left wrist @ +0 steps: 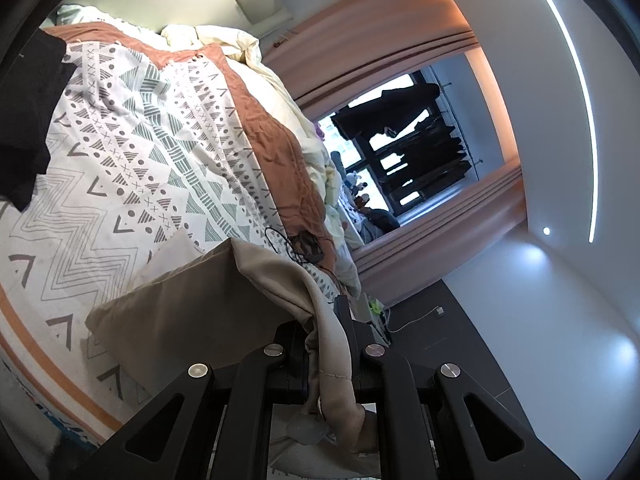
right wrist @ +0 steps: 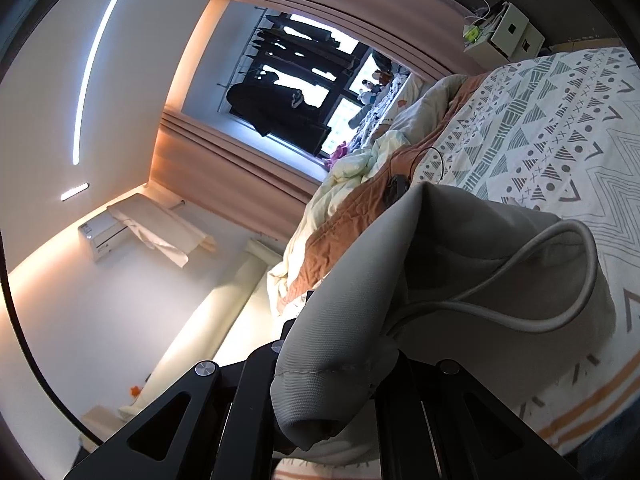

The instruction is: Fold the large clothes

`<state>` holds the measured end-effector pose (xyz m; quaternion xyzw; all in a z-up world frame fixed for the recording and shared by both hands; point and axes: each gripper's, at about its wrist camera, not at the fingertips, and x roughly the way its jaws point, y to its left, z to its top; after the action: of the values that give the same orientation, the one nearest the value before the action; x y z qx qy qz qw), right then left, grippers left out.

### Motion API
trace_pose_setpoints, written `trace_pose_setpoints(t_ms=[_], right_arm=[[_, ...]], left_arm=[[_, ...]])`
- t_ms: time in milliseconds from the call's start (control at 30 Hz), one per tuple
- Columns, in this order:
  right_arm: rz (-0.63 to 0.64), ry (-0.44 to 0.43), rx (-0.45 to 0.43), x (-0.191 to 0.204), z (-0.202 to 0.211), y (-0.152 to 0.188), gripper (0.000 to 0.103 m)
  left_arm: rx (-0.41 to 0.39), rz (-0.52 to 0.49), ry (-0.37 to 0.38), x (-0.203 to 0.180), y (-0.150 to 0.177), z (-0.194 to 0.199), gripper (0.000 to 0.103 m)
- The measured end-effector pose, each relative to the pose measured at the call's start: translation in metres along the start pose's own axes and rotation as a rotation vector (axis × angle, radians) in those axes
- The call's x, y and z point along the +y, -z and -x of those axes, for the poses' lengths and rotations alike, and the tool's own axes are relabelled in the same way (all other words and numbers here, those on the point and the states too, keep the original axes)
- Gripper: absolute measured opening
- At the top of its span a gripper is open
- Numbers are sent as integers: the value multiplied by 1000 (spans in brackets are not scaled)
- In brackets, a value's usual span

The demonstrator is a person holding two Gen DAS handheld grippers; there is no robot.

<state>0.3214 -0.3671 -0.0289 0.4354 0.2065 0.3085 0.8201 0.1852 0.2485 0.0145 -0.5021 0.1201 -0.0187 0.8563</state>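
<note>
A large beige garment (left wrist: 192,312) hangs over the patterned bedspread (left wrist: 132,168), lifted at two places. My left gripper (left wrist: 326,344) is shut on a bunched fold of it, and the cloth drapes down between the black fingers. In the right wrist view the same beige garment (right wrist: 460,264), with a thick drawstring cord (right wrist: 560,316) looping across it, covers my right gripper (right wrist: 340,364), which is shut on its hemmed edge. The right fingertips are hidden under the cloth.
A dark garment (left wrist: 28,120) lies on the bed at far left. A crumpled cream duvet (left wrist: 248,52) and a black cable (left wrist: 296,244) lie along the bed's window side. A white bedside cabinet (right wrist: 504,32) stands by the pink curtains (right wrist: 240,184).
</note>
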Motion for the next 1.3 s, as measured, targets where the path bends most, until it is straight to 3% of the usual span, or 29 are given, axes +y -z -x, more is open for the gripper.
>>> trace_pose_setpoints(t_ms=[467, 933, 1000, 1033, 1067, 1100, 1167, 1300], right_arm=[[-70, 113, 39, -58, -89, -28, 8], [-173, 268, 84, -138, -144, -11, 10], [-192, 287, 96, -146, -151, -8, 18], [-204, 291, 104, -149, -154, -7, 38], [-212, 296, 106, -151, -156, -6, 65], [-214, 309, 103, -151, -157, -6, 74], [-188, 349, 94, -145, -156, -5, 81], [-147, 348, 122, -127, -155, -4, 81]], left_arm=[[73, 54, -88, 45, -28, -124, 10], [172, 159, -271, 138, -7, -218, 13], [190, 182, -287, 149, -4, -227, 23], [197, 192, -288, 152, -2, -230, 39], [193, 198, -286, 155, 0, -232, 59], [183, 193, -290, 156, 2, -233, 69], [157, 170, -299, 153, 6, -232, 99], [158, 124, -290, 143, 8, -228, 103]])
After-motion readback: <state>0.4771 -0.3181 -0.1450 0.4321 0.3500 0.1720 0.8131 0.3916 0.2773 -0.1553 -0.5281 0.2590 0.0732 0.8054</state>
